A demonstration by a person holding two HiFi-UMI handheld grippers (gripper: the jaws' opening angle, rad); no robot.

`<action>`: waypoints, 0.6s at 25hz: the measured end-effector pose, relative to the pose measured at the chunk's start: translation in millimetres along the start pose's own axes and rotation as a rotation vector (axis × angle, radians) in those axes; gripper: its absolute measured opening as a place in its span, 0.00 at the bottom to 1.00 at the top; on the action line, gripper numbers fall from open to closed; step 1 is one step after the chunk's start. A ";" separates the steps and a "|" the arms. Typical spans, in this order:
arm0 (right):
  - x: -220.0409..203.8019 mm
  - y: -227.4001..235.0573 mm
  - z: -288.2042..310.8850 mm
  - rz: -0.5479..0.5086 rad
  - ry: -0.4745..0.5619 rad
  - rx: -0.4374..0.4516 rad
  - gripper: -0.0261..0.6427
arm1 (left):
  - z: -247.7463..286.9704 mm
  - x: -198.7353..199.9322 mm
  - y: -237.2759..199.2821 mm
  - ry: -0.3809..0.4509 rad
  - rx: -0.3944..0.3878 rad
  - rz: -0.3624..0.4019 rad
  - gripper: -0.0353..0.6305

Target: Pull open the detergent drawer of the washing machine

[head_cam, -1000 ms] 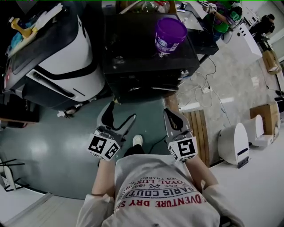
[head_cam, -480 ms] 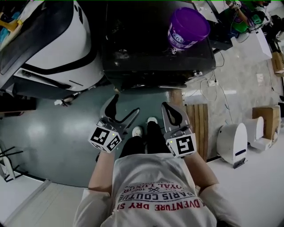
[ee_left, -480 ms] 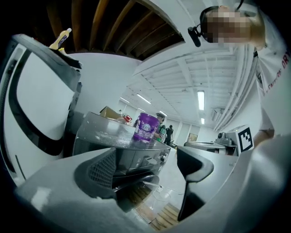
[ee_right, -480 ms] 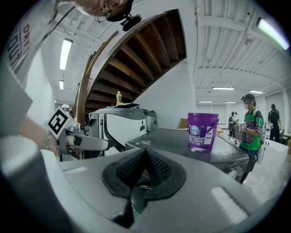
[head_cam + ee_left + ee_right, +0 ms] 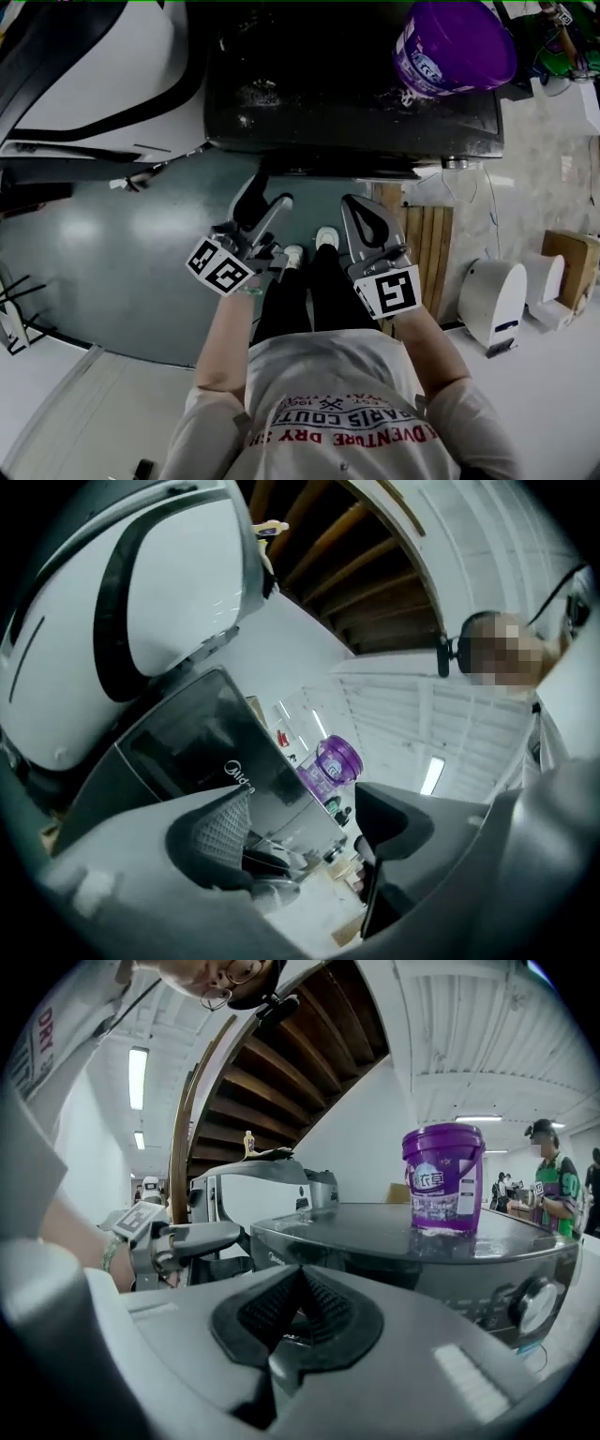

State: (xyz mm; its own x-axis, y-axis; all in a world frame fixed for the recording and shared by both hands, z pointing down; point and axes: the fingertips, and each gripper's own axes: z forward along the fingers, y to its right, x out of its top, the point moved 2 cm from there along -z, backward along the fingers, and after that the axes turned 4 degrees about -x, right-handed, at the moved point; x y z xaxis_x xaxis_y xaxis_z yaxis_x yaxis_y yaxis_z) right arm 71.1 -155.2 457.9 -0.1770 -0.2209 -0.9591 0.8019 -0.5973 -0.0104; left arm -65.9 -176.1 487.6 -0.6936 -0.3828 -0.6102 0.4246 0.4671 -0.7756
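A green floor (image 5: 112, 253) lies before the dark washing machine (image 5: 347, 94), with a purple bucket (image 5: 455, 42) at its top's far right corner. The detergent drawer, on the front, cannot be made out. The left gripper (image 5: 269, 195) has spread jaws closing on nothing, probably readying for the handle. The right gripper (image 5: 354, 208) has its jaws pressed together, empty.

We are holding both grippers out ahead of us, side by side, on bare forearms (image 5: 223, 330). We are keeping the left gripper (image 5: 267, 199) rolled sideways; its fingers (image 5: 217, 834) are apart and closing on nothing. The right gripper (image 5: 362, 214) is pointing forward, its fingers (image 5: 328, 1309) pressing together, empty.
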 end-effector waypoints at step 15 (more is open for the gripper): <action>-39.0 -7.1 43.0 0.032 -0.018 0.014 0.04 | 22.3 -17.5 -79.2 0.193 -0.044 -0.296 0.60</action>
State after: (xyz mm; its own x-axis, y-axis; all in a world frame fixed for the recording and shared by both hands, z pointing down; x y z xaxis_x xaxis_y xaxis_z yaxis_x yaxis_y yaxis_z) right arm 47.7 -175.5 507.6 -0.1611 -0.2537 -0.9538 0.7996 -0.6000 0.0245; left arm -74.5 -224.1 556.1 -0.8816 -0.3515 -0.3149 0.1659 0.3939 -0.9041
